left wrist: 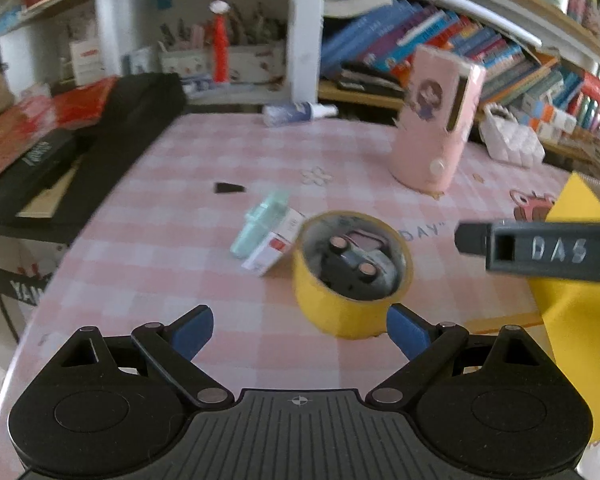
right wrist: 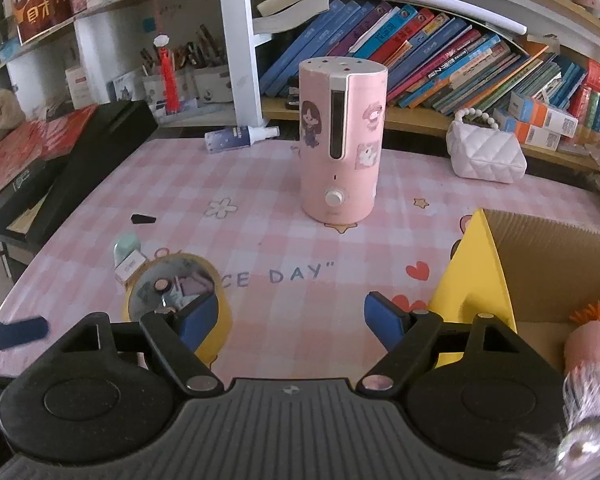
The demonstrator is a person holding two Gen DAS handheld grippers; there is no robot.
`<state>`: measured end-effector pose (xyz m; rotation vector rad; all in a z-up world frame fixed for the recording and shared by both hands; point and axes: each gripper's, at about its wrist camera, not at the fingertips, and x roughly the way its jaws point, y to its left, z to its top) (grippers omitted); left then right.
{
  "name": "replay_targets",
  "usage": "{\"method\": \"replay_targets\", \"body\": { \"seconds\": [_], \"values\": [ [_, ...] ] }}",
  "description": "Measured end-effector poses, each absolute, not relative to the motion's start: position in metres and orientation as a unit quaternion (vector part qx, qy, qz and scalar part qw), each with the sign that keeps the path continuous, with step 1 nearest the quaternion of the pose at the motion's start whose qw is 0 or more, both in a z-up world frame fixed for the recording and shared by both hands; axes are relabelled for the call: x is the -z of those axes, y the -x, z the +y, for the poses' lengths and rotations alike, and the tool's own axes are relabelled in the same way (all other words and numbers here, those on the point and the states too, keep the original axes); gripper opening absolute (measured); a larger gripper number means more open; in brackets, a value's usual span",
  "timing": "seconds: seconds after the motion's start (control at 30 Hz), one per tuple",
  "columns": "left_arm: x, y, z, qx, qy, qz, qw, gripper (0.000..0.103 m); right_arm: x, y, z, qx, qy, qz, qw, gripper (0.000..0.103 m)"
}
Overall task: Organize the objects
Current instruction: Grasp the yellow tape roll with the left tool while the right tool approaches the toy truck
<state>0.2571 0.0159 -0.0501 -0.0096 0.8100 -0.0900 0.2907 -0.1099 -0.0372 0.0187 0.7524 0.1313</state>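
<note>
A yellow tape roll (left wrist: pixel 340 312) stands on the pink checked tablecloth (left wrist: pixel 204 272) with a dark toy car (left wrist: pixel 356 260) lying inside it. My left gripper (left wrist: pixel 300 332) is open just short of the roll, its right pad (left wrist: pixel 408 334) beside the roll's base, nothing between the pads. A teal item (left wrist: pixel 260 220) and a small white box (left wrist: pixel 274 250) lie against the roll's left. My right gripper (right wrist: pixel 292 320) is open and narrowing, with only bare cloth between its pads. The roll (right wrist: pixel 204 266) sits partly behind its left finger (right wrist: pixel 198 322).
A tall pink humidifier (right wrist: pixel 342 140) stands mid-table. A cardboard box (right wrist: pixel 548 248) with yellow flaps at the right holds a pink plush chick (right wrist: pixel 588 344). A white quilted purse (right wrist: pixel 486 152), a spray bottle (right wrist: pixel 240 136) and a small black piece (right wrist: pixel 142 219) lie around; bookshelves behind.
</note>
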Motion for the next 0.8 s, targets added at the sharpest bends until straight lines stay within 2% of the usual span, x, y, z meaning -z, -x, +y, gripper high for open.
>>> {"method": "replay_targets", "body": {
  "seconds": [0.67, 0.7, 0.73, 0.8],
  "values": [
    [0.087, -0.311, -0.029, 0.057, -0.026, 0.397, 0.916, 0.094, 0.028, -0.278, -0.126, -0.061, -0.014, 0.343, 0.937, 0.078],
    [0.088, -0.311, -0.029, 0.057, -0.026, 0.396, 0.916, 0.092, 0.028, -0.277, -0.127, -0.060, -0.014, 0.343, 0.937, 0.078],
    [0.088, -0.310, -0.029, 0.058, -0.029, 0.392, 0.918, 0.082, 0.028, -0.276, -0.128, -0.059, -0.014, 0.343, 0.937, 0.078],
    [0.086, -0.309, -0.029, 0.067, -0.029, 0.394, 0.916, 0.083, 0.027, -0.275, -0.129, -0.059, -0.014, 0.341, 0.938, 0.078]
  ]
}}
